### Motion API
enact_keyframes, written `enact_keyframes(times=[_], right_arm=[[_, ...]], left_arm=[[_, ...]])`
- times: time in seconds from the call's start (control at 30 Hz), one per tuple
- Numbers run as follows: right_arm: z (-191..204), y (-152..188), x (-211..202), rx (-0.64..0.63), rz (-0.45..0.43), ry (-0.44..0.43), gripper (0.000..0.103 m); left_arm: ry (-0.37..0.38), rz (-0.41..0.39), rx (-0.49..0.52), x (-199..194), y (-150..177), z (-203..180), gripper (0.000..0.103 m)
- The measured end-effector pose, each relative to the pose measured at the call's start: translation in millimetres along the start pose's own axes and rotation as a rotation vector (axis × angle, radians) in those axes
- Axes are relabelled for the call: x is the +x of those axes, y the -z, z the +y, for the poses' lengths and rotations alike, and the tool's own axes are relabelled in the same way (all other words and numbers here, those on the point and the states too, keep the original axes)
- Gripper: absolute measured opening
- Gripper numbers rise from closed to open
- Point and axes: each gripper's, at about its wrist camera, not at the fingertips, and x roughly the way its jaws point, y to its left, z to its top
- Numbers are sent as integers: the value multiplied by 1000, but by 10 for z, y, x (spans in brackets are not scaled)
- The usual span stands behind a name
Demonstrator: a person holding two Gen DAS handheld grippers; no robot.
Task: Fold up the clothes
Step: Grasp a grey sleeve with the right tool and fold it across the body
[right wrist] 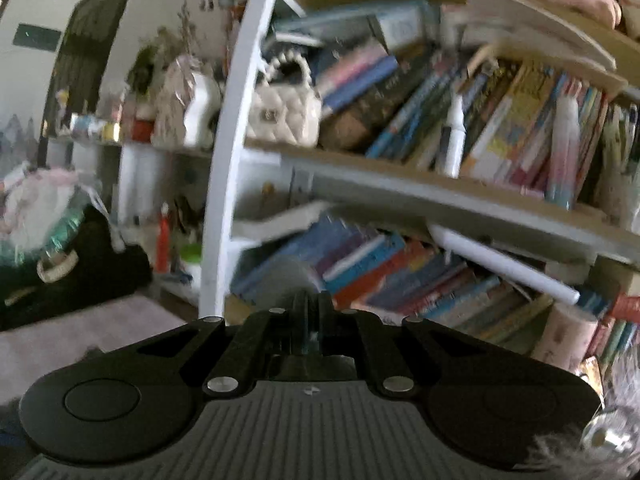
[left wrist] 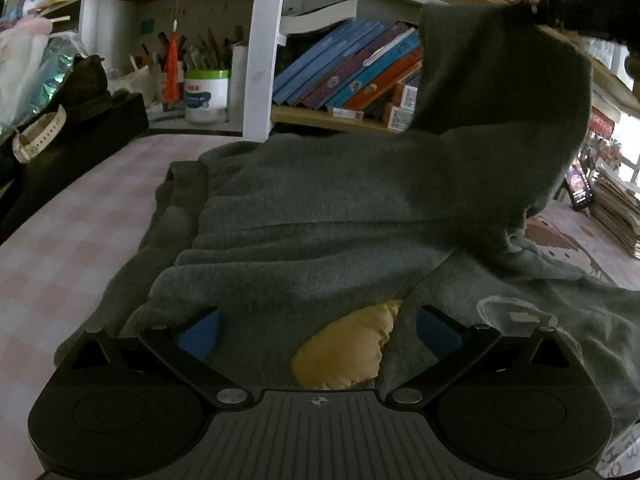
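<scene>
Two grippers are in my feeds. My left gripper (left wrist: 318, 330) hovers low over the near part of the grey sweatshirt (left wrist: 320, 216), its blue-padded fingers (left wrist: 202, 334) spread wide and gripping nothing. Between them I see a yellow lining (left wrist: 344, 352) showing through an opening in the cloth. The sweatshirt lies spread across a pink checked tablecloth (left wrist: 60, 248), reaching from near the left edge of the surface toward the right edge, where a pale cartoon print (left wrist: 516, 320) sits on the fabric. Along the far edge a green-lidded jar (left wrist: 207, 96) stands in the shelf unit, and leaning books (left wrist: 352, 68) fill the shelf beside it.

Farther right, one part of the sweatshirt (left wrist: 500, 80) is lifted high above the surface, its top meeting a black shape at the upper right of the left view.

My right gripper (right wrist: 312, 308) is raised, facing the bookshelf (right wrist: 400, 184), and the picture is motion-blurred. Its fingers are pressed close together on a grey edge of cloth (right wrist: 286, 280). A quilted white handbag (right wrist: 286, 112) sits on the shelf ahead of it.
</scene>
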Motion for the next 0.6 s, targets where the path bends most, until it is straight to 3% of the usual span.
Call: enact_keyframes(times=[0.07,0.13,0.2,0.23,0.27,0.33,0.47,0.6], right_arm=[[109,26,16,6,24,-87,4],[251,108,75,34,114,-263,5],[376,240,191,82,258,-476,8],[414,296,236,107,311,-549,14],[417,337,264,133,338,-575,33],[325,361,293,192,340,-574,54],[-3,343,333,287,320,-469,57],[-176,487,444,334,430,-359,65]], left_arm=[[1,0,-1,-2,-1,5,103],[2,1,-1,-3,-1,7,103],[2,0,-1,-5,0,8,103],[3,0,-2,-7,2,9,103],[3,-1,-4,-8,0,11,103],[3,-1,-5,-7,0,12,103],[2,0,-4,-2,-2,9,103],[2,1,-4,1,-8,9,103]])
